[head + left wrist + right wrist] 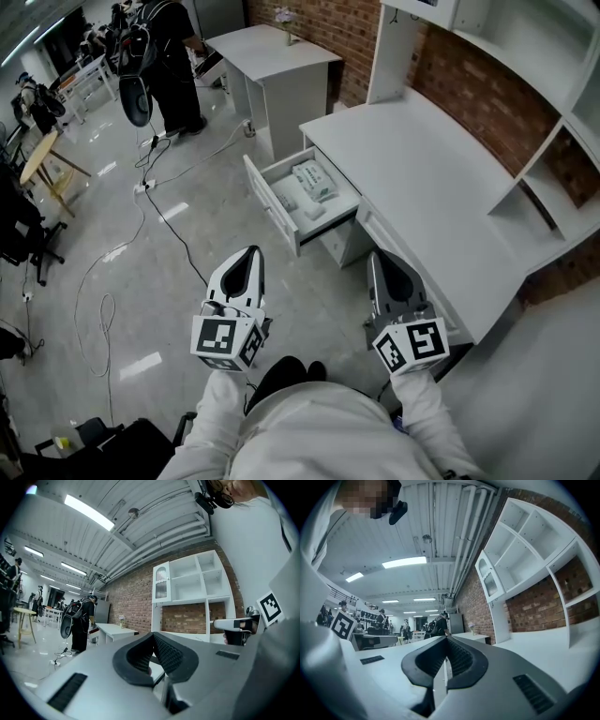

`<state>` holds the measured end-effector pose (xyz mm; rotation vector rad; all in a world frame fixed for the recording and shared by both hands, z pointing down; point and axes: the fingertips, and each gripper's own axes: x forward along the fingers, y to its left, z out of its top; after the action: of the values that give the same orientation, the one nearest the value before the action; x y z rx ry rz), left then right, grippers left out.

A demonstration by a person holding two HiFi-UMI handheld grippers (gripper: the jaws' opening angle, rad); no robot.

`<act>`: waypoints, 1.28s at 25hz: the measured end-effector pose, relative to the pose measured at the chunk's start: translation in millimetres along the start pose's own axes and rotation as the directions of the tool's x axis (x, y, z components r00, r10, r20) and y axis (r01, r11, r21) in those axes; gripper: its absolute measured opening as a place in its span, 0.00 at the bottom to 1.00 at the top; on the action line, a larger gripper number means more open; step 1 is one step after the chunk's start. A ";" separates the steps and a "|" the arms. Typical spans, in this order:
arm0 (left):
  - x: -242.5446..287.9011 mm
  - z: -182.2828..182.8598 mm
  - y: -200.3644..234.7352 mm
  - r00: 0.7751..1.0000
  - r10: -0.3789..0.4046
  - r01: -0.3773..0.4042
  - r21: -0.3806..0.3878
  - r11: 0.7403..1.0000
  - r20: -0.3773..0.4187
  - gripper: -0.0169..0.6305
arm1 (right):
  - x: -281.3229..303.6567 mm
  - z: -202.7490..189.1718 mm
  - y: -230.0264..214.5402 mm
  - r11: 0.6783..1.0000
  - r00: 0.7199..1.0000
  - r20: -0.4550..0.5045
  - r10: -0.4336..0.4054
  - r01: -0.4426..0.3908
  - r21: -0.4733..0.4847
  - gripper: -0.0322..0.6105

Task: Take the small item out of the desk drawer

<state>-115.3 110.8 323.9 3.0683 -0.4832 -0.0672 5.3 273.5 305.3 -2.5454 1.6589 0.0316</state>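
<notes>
The white desk (pixel 422 169) has one drawer (pixel 270 208) pulled open toward the floor. Inside lie a larger white packet (pixel 315 178), a flat white item (pixel 288 199) and a small white item (pixel 314 212). My left gripper (pixel 251 255) hovers over the floor in front of the drawer, jaws shut and empty. My right gripper (pixel 376 257) is held beside the desk front, right of the drawer, also shut with nothing in it. Both point up and away, toward the brick wall: the left gripper (pixel 153 638) and the right gripper (pixel 447 640) show their pads pressed together.
A second white desk (pixel 272 56) stands behind the drawer, with a person (pixel 169 56) beside it. Cables (pixel 141 211) run across the glossy floor. A white shelf unit (pixel 553 141) rises on the desk's right. A round wooden table (pixel 37 155) stands at far left.
</notes>
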 end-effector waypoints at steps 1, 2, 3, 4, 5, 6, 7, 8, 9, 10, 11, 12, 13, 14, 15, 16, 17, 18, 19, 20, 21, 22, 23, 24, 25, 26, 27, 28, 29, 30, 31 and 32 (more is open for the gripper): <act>0.2 -1.0 -0.2 1.000 0.001 -0.001 -0.001 1.000 -0.003 0.05 | 0.3 -1.0 -1.2 1.000 1.000 -0.003 -0.002 0.002 -0.008 0.09; 0.2 -2.2 -0.1 1.000 0.003 -0.003 -0.003 1.000 -0.005 0.05 | 0.5 -2.7 -2.2 1.000 1.000 -0.009 -0.005 0.004 -0.017 0.09; 0.5 -3.4 0.3 1.000 0.005 -0.005 -0.004 1.000 -0.006 0.05 | 0.7 -5.1 -3.4 1.000 1.000 -0.016 -0.007 0.007 -0.025 0.09; 1.2 -4.2 0.7 1.000 0.006 -0.006 -0.004 1.000 -0.008 0.05 | 1.2 -7.4 -4.8 0.999 1.000 -0.024 -0.009 0.008 -0.032 0.09; 2.4 -4.5 1.3 1.000 0.005 -0.005 -0.004 1.000 -0.010 0.05 | 2.1 -9.5 -6.5 0.999 0.999 -0.032 -0.011 0.009 -0.040 0.09; 3.9 -4.4 2.1 1.000 0.006 -0.006 -0.003 1.000 -0.013 0.05 | 3.5 -11.3 -8.5 0.999 0.999 -0.040 -0.013 0.011 -0.046 0.09; 5.1 -4.3 3.0 1.000 0.007 -0.007 -0.004 1.000 -0.014 0.05 | 4.7 -13.2 -10.4 0.999 0.999 -0.050 -0.015 0.013 -0.051 0.09; 5.7 -4.7 3.9 1.000 0.010 -0.010 -0.006 1.000 -0.015 0.05 | 5.6 -15.2 -11.7 0.998 0.998 -0.059 -0.015 0.012 -0.054 0.09; 5.7 -5.4 4.9 1.000 0.013 -0.013 -0.008 1.000 -0.018 0.05 | 6.3 -16.9 -11.9 0.998 0.998 -0.067 -0.009 0.005 -0.055 0.09; 5.7 -6.2 6.0 1.000 0.016 -0.017 -0.011 1.000 -0.022 0.05 | 7.2 -18.2 -11.3 0.999 0.997 -0.074 0.000 -0.004 -0.054 0.10; 6.1 -6.8 7.3 1.000 0.019 -0.019 -0.013 1.000 -0.025 0.05 | 8.6 -19.3 -10.9 0.999 0.997 -0.079 0.008 -0.012 -0.052 0.10; 7.1 -7.2 8.5 0.999 0.021 -0.021 -0.015 1.000 -0.027 0.05 | 10.5 -20.2 -10.7 0.999 0.996 -0.084 0.014 -0.018 -0.051 0.10; 8.8 -7.8 9.8 0.999 0.022 -0.023 -0.017 1.000 -0.029 0.05 | 13.1 -20.9 -10.7 0.998 0.996 -0.089 0.021 -0.026 -0.056 0.13; 11.0 -8.6 11.2 0.999 0.023 -0.024 -0.020 1.000 -0.029 0.05 | 16.3 -21.7 -10.5 0.997 0.995 -0.093 0.029 -0.035 -0.063 0.15; 13.4 -9.8 12.9 0.999 0.025 -0.025 -0.022 0.999 -0.030 0.05 | 19.7 -23.1 -10.1 0.997 0.995 -0.097 0.038 -0.045 -0.069 0.16; 15.7 -11.6 15.1 0.999 0.026 -0.026 -0.025 0.999 -0.032 0.05 | 23.4 -25.0 -9.3 0.996 0.994 -0.102 0.046 -0.054 -0.073 0.17; 18.1 -13.8 17.8 0.999 0.027 -0.028 -0.029 0.999 -0.035 0.05 | 27.1 -27.6 -8.4 0.995 0.993 -0.106 0.053 -0.061 -0.075 0.18; 20.8 -16.1 21.1 0.999 0.028 -0.029 -0.032 0.999 -0.037 0.05 | 31.1 -30.8 -8.0 0.995 0.992 -0.112 0.055 -0.063 -0.073 0.19; 24.4 -18.4 24.9 0.999 0.029 -0.030 -0.035 0.999 -0.039 0.05 | 35.5 -34.2 -8.3 0.996 0.992 -0.118 0.053 -0.062 -0.069 0.21; 28.8 -20.2 29.1 0.999 0.030 -0.031 -0.039 0.999 -0.040 0.05 | 40.7 -37.4 -9.1 0.996 0.991 -0.123 0.051 -0.060 -0.065 0.23; 33.8 -21.5 33.7 0.999 0.031 -0.033 -0.042 0.999 -0.041 0.05 | 46.6 -40.0 -10.1 0.996 0.990 -0.128 0.051 -0.060 -0.062 0.24; 39.1 -22.1 38.5 0.999 0.032 -0.034 -0.045 0.998 -0.042 0.05 | 53.0 -42.1 -11.0 0.996 0.990 -0.133 0.053 -0.061 -0.059 0.26; 44.9 -22.0 43.8 0.999 0.033 -0.035 -0.045 0.998 -0.041 0.05 | 60.0 -43.3 -11.8 0.996 0.989 -0.136 0.056 -0.064 -0.057 0.27; 51.3 -21.4 49.4 0.999 0.034 -0.035 -0.045 0.998 -0.041 0.05 | 67.7 -43.9 -12.7 0.996 0.989 -0.137 0.059 -0.068 -0.058 0.29; 58.5 -20.7 55.3 0.999 0.034 -0.035 -0.044 0.998 -0.040 0.05 | 76.3 -44.1 -13.9 0.996 0.988 -0.139 0.062 -0.071 -0.060 0.30; 66.1 -20.3 61.5 0.999 0.034 -0.035 -0.044 0.998 -0.041 0.05 | 85.5 -44.5 -15.3 0.995 0.988 -0.141 0.065 -0.074 -0.061 0.32; 73.9 -20.4 67.7 0.999 0.034 -0.036 -0.045 0.998 -0.042 0.05 | 95.2 -45.2 -16.9 0.995 0.987 -0.144 0.067 -0.076 -0.062 0.33; 81.6 -20.7 73.9 0.998 0.034 -0.036 -0.047 0.998 -0.043 0.05 | 105.0 -46.4 -18.5 0.995 0.987 -0.148 0.069 -0.079 -0.061 0.34; 89.3 -21.4 80.0 0.998 0.035 -0.037 -0.049 0.998 -0.045 0.05 | 114.6 -48.0 -19.9 0.995 0.986 -0.153 0.071 -0.081 -0.061 0.35; 96.9 -22.4 86.0 0.998 0.035 -0.038 -0.051 0.998 -0.046 0.05 | 124.0 -50.1 -21.2 0.995 0.985 -0.158 0.074 -0.084 -0.061 0.36; 104.8 -23.8 92.1 0.998 0.035 -0.038 -0.054 0.998 -0.048 0.05 | 133.6 -52.4 -22.5 0.994 0.983 -0.164 0.077 -0.088 -0.061 0.37; 112.8 -25.2 98.3 0.998 0.035 -0.038 -0.056 0.998 -0.050 0.05 | 143.3 -54.6 -23.9 0.994 0.982 -0.170 0.080 -0.092 -0.063 0.37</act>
<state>-36.9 -16.7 348.9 2.9967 -0.5248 -0.0046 83.1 147.2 350.9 -2.5897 1.8586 -0.1222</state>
